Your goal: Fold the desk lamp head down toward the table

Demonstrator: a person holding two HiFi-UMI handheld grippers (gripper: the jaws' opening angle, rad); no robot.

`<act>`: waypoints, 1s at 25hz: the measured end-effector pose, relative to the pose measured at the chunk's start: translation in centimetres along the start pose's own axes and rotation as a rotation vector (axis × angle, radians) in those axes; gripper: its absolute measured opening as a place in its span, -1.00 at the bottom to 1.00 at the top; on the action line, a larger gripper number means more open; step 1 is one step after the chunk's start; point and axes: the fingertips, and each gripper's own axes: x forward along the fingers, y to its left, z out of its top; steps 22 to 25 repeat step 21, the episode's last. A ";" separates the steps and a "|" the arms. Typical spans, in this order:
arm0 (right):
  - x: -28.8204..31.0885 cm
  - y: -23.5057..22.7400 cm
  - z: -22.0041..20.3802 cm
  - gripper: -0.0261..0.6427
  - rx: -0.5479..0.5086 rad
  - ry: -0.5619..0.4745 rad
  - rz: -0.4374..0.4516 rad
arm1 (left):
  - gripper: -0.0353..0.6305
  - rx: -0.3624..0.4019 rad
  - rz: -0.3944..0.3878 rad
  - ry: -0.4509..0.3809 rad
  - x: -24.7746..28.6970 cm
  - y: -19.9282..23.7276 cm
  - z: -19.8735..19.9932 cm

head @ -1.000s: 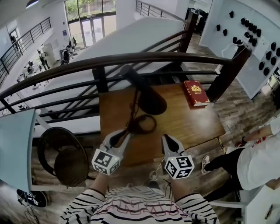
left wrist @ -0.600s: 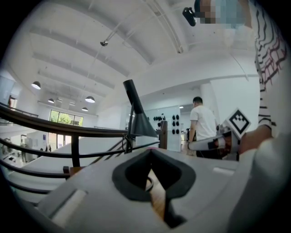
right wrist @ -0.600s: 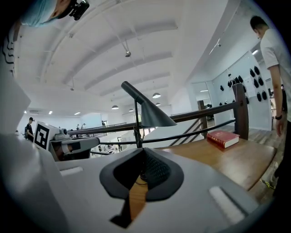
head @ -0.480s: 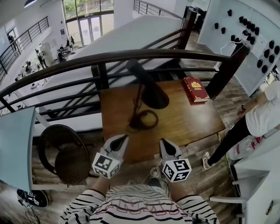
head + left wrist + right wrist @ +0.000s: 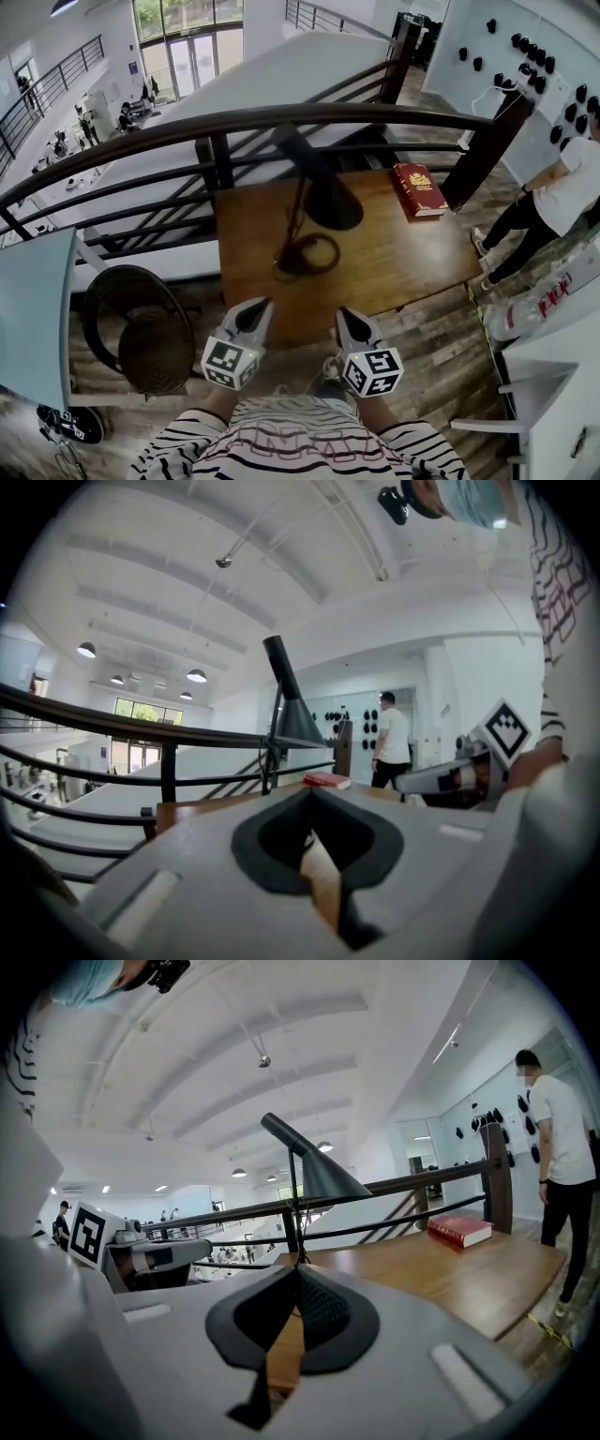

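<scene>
The black desk lamp (image 5: 317, 192) stands on the wooden table (image 5: 412, 258), its ring base (image 5: 307, 255) near the middle and its cone head (image 5: 323, 1177) tilted with the open end down. Both grippers hover at the table's near edge, short of the base and apart from the lamp. My left gripper (image 5: 257, 310) is shut and holds nothing; its pads meet in its own view (image 5: 312, 803). My right gripper (image 5: 344, 317) is also shut and empty (image 5: 296, 1277). The lamp (image 5: 286, 705) rises beyond the left jaws.
A red book (image 5: 418, 191) lies at the table's far right corner. A dark curved railing (image 5: 281, 120) runs behind the table, with a post (image 5: 483, 150) at the right. A round black chair (image 5: 141, 333) stands left. A person (image 5: 553, 202) walks at the right.
Both grippers have drawn back from the lamp base toward the table's near edge and sunk a little. The person at the right has moved farther away.
</scene>
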 end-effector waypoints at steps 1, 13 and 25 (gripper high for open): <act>0.0 0.0 -0.1 -0.92 0.001 0.003 0.002 | -0.89 -0.001 0.000 -0.001 0.0 -0.1 0.1; -0.9 0.4 0.5 -0.92 -0.021 -0.001 0.013 | -0.89 -0.013 -0.013 -0.004 -0.3 -1.7 0.6; -0.9 0.1 0.5 -0.92 -0.021 -0.003 0.016 | -0.89 -0.011 -0.019 -0.004 -0.1 -2.0 0.5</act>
